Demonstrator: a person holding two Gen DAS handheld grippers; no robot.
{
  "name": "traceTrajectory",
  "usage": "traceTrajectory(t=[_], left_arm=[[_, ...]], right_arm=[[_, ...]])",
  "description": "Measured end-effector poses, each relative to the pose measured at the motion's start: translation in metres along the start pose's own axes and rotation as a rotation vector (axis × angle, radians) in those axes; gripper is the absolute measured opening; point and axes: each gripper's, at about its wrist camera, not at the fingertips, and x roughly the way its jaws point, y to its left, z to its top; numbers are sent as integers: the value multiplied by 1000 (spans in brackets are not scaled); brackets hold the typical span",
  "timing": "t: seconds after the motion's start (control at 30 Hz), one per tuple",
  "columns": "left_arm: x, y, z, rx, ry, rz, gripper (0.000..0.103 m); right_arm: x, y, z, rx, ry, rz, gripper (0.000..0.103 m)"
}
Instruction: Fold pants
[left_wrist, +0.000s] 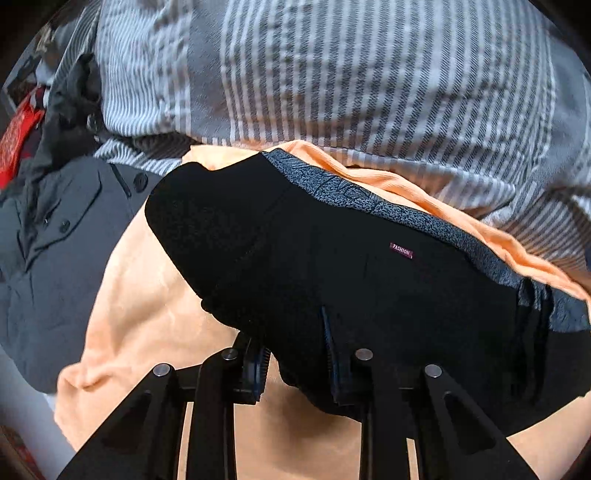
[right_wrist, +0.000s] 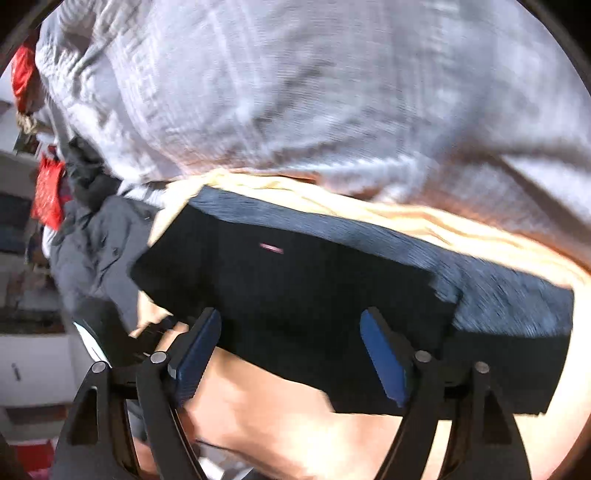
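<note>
1. Looking down my left wrist camera, I see the black pants (left_wrist: 314, 258) folded into a block on an orange cloth (left_wrist: 147, 295), with the striped grey bedding (left_wrist: 332, 74) bunched behind them.
2. My left gripper (left_wrist: 299, 354) has its jaws drawn close together, pinching the near edge of the pants, whose black fabric bunches between the pads.
3. Only this sharp view lets me read the small "FASHION" label (left_wrist: 401, 250) and the speckled grey waistband (left_wrist: 388, 206) along the far edge; it also shows a grey buttoned jacket (left_wrist: 55, 240) to the left.
4. My right wrist camera is blurred, so the label is just a pink smear there.
5. That view alone shows my right gripper (right_wrist: 291, 354) with its blue pads (right_wrist: 384, 362) spread wide over the near edge of the pants (right_wrist: 295, 288), pressing nothing.
6. It also shows red items (right_wrist: 48, 192) and pale shelving at far left.
</note>
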Motion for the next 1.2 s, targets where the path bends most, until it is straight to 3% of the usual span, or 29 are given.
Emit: traceTrajectory(t=[0.13, 0.3, 0.4, 0.5, 0.63, 0.67, 0.7, 0.8, 0.97, 1.2], left_arm=[[-2, 1, -2, 9, -12, -4, 27], [-4, 0, -5, 24, -18, -8, 27], [-4, 0, -7, 29, -20, -10, 27], [-5, -2, -8, 46, -28, -3, 27], [-7, -7, -10, 84, -41, 11, 27], [-8, -8, -11, 94, -44, 14, 27], [-10, -8, -12, 99, -47, 9, 27], [-11, -10, -13, 108, -41, -1, 27], [-32, -28, -8, 167, -89, -27, 27], [-80, -73, -2, 242, -170, -77, 27]], right_arm=[[24, 54, 44, -92, 123, 18, 83], [70, 132, 75, -278, 283, -10, 88], [106, 163, 79, -322, 401, -10, 89], [145, 190, 72, -398, 519, -76, 89], [187, 197, 57, -483, 659, -174, 89], [191, 197, 56, -492, 669, -191, 84], [192, 195, 56, -490, 662, -197, 63], [181, 187, 59, -465, 628, -153, 22], [135, 165, 61, -423, 467, -85, 18], [44, 86, 47, -233, 233, 131, 18]])
